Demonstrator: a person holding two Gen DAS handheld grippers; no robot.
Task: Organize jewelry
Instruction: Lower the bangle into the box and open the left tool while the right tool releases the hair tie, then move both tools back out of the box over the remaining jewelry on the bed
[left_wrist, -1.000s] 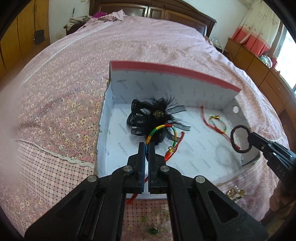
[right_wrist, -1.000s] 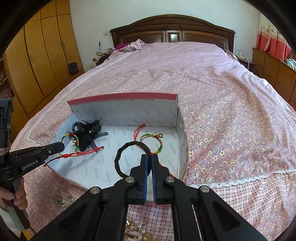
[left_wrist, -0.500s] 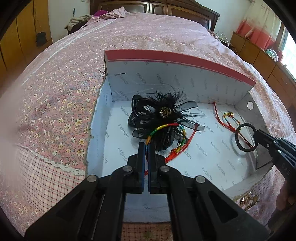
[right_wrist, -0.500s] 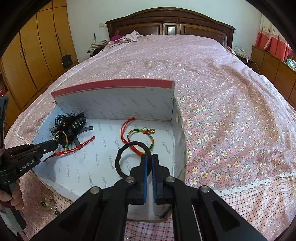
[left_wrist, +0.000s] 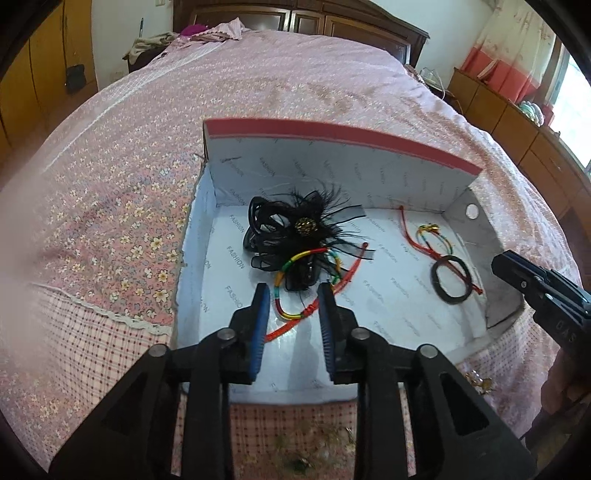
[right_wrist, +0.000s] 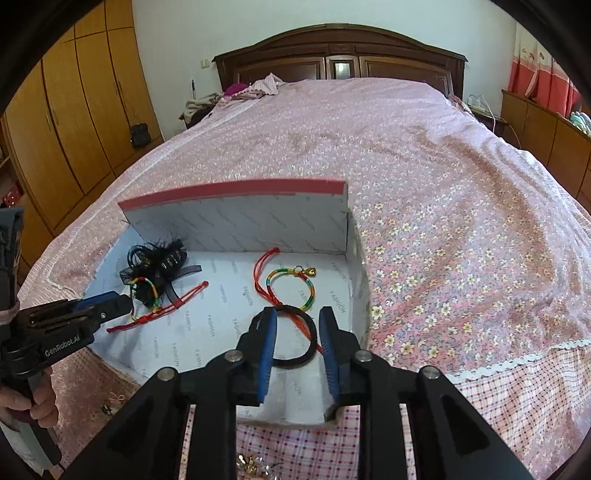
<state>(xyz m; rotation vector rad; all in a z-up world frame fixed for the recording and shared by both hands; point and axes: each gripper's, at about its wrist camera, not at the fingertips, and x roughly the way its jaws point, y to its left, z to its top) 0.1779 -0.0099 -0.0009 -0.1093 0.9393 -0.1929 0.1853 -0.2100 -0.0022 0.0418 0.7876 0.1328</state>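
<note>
Home bedroom. Large bed with pink floral bedspread fills both views; dark carved wooden headboard against white wall. Tall orange-brown wardrobe along one side, low wooden cabinets along other, red-and-white curtain at bright window. Crumpled clothes heaped near headboard. White cardboard box with red rim rests on bedspread.

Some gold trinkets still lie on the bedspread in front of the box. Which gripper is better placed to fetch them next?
Probably the right gripper. Its jaws are opening off the black ring in the box, and gold trinkets lie just beneath it. The left gripper is opening over a multicoloured bracelet.
</note>
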